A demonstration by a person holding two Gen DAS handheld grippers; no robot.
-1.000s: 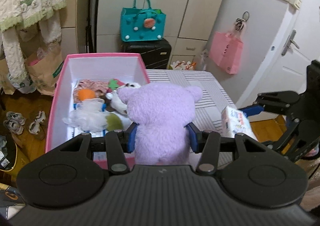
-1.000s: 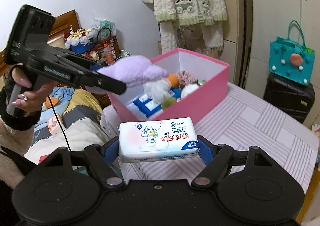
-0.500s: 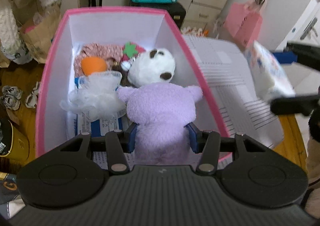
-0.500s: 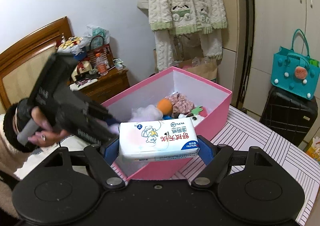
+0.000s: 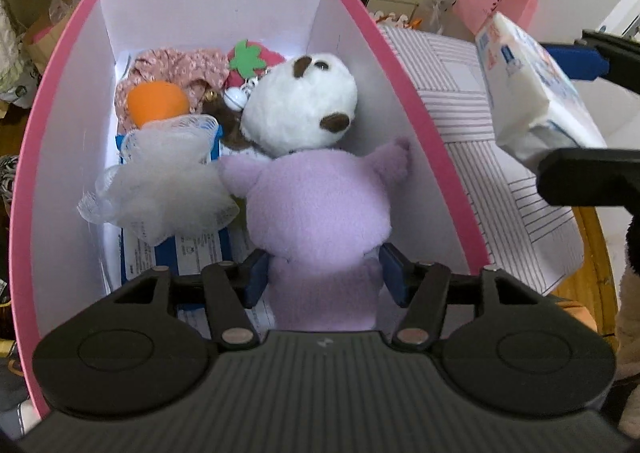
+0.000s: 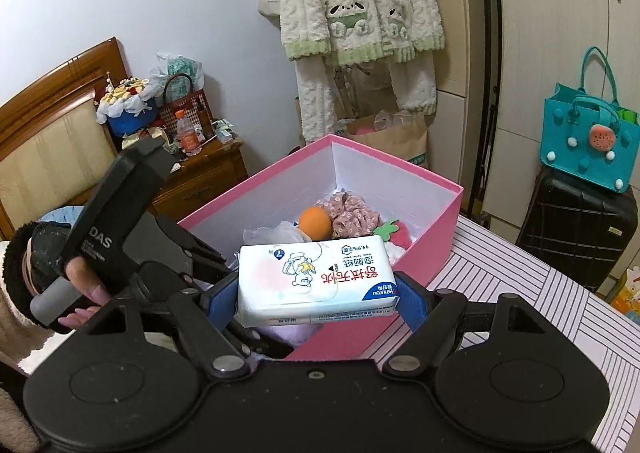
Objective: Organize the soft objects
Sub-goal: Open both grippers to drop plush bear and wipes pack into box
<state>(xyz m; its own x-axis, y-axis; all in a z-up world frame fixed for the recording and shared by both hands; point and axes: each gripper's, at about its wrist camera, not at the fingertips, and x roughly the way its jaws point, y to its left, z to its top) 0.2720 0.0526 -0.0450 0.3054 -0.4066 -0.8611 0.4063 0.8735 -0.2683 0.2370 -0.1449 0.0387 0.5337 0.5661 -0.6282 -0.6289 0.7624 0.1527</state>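
Note:
My left gripper (image 5: 326, 277) is shut on a purple plush bear (image 5: 320, 209) and holds it low inside the pink box (image 5: 56, 69), at its near end. The box holds a white panda plush (image 5: 304, 105), a white mesh puff (image 5: 160, 189), an orange ball (image 5: 158, 103), a floral scrunchie (image 5: 180, 61), a strawberry toy (image 5: 250, 61) and a blue packet (image 5: 192, 253). My right gripper (image 6: 316, 297) is shut on a white wet-wipe pack (image 6: 316, 277), held just outside the box's (image 6: 440, 221) near right wall. The pack also shows in the left wrist view (image 5: 528, 81).
The box stands on a striped tablecloth (image 6: 520, 293). A black suitcase (image 6: 576, 229) with a teal bag (image 6: 584, 137) stands behind the table. A pink bag (image 5: 496, 9) hangs by the door. A wooden nightstand (image 6: 200, 173) and hanging fleece clothes (image 6: 360, 13) are at the left.
My left gripper carried the purple bear from above the box's near edge down into the box. My right gripper moved the wipe pack closer to the box.

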